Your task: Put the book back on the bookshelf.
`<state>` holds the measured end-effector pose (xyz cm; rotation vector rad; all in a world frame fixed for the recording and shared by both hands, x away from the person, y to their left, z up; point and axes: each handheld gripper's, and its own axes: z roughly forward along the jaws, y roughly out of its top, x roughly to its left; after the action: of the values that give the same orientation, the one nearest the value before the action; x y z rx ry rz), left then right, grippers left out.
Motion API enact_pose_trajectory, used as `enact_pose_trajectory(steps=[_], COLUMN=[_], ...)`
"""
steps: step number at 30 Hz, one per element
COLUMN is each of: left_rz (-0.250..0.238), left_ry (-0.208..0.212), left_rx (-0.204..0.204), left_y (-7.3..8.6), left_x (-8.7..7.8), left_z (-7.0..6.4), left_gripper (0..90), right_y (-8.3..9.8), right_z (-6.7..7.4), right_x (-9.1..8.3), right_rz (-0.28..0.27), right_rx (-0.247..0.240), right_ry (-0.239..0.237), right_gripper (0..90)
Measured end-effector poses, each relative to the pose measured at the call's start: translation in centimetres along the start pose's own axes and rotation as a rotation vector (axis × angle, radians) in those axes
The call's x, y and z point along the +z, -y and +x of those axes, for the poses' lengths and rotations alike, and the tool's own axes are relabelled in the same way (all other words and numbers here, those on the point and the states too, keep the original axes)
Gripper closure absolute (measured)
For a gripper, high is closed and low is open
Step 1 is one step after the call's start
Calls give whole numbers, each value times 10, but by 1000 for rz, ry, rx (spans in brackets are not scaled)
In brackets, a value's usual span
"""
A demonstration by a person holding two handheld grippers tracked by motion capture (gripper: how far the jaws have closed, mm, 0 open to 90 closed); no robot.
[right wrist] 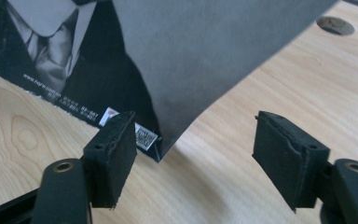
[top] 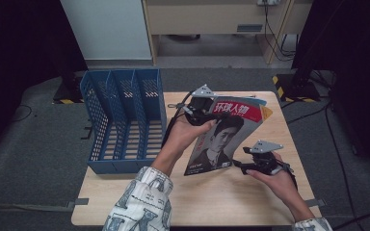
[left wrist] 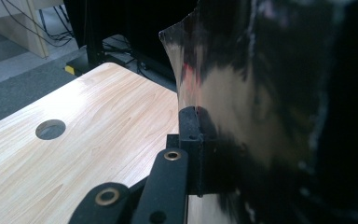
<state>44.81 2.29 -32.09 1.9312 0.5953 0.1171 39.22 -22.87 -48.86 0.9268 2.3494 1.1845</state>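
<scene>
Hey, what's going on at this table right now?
A person is handling a magazine with two tools. The left hand-held gripper is shut on its upper edge, standing it up on the wooden table. The right hand-held gripper sits open at the bottom corner, not gripping. A blue file rack waits to the left.

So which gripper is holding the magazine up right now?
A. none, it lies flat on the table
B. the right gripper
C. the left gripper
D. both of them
C. The left gripper is pinched shut on the top part of the magazine, which stands tilted with its bottom edge on the table, while the right gripper has its jaws apart near the magazine's lower corner without pressing on it.
</scene>
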Motion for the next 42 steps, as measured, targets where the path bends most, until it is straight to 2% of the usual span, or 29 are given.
enact_pose_trajectory(steps=[4,11,16,19,27,30,33,38,42], left_rz=[2,2,8,9,10,5,-1,-9,-16], left_ry=[22,34,38,37,27,34,39,31,20], left_rx=[1,7,12,9,-3,-7,-10,-8,6], left_y=[0,0,2,3,8,10,12,13,14], left_x=[-2,-1,-1,-2,-5,-5,-6,-8,-8], left_z=[2,1,1,2,6,6,6,8,7], left_gripper=[868,868,868,868,868,868,868,868,866], right_y=[-9,-24,-28,-29,-28,-27,-27,-28,-30], right_z=[-4,-7,-10,-9,-6,-6,-7,-8,-7], right_x=[3,8,14,16,10,7,6,2,-1], right_rz=[7,31,39,47,68,74,86,92,91], right_rx=[-9,-36,-44,-66,-110,-112,-100,-113,-120], right_ry=[-8,-40,-55,-63,-49,-45,-56,-76,-83], right_gripper=[321,356,370,407,622,684,729,815,838])
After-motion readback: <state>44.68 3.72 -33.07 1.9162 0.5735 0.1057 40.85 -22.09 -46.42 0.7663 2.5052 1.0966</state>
